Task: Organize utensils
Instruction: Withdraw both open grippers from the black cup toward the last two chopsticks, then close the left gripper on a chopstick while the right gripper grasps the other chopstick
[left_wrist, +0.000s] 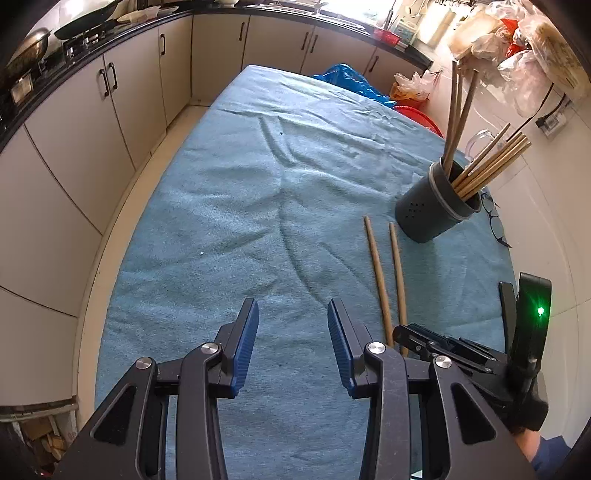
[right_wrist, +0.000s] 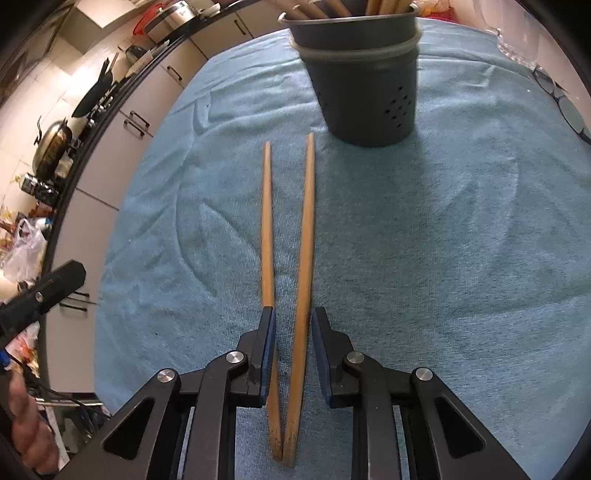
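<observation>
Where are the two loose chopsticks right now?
Chopsticks lie side by side on the blue cloth, before the holder, near ends between the right claw fingers.

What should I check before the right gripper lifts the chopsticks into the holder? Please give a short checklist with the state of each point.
1. Both chopsticks lie between the fingers of the right gripper: ok.
2. Pads press on the chopsticks: not ok; a gap shows at the right pad, so no firm grip yet.
3. Chopsticks lie together: not ok; they touch at the near ends and spread toward the holder.
4. Holder stands upright on the cloth: ok.
5. Room in the holder for two more: cannot tell; it already holds many sticks.
6. Left gripper is out of the way, open and holding nothing: ok.
</observation>
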